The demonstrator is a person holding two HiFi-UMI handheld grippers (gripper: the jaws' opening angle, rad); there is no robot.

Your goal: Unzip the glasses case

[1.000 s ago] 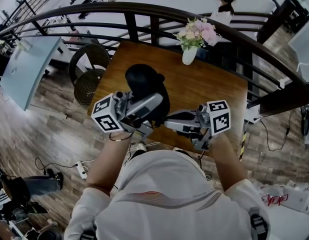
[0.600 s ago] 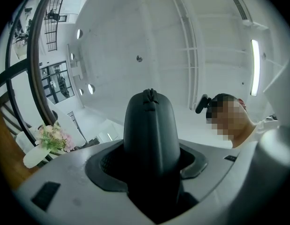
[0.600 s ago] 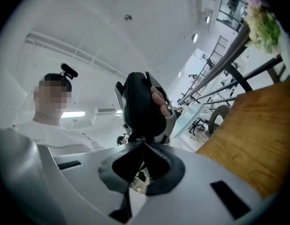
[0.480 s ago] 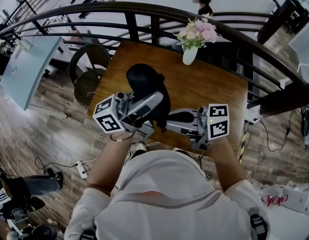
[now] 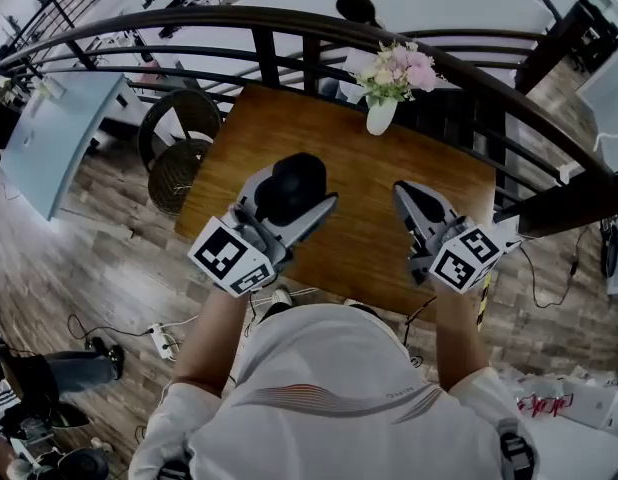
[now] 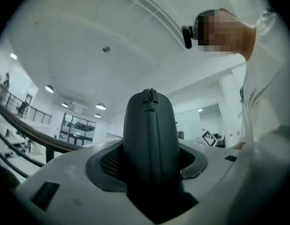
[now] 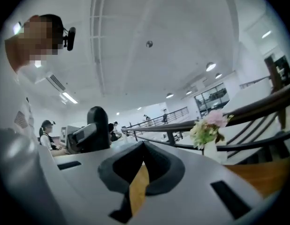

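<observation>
Your left gripper point(image 5: 294, 193) clamps the glasses case point(image 6: 149, 139) at frame centre (zip seam visible). Your right gripper point(image 5: 410, 198), centre right, is clenched, empty.

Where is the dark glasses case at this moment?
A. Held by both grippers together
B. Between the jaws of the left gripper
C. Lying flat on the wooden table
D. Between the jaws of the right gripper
B: the glasses case stands clamped between the jaws of the left gripper, while the right gripper is shut, empty and apart from it.
</observation>
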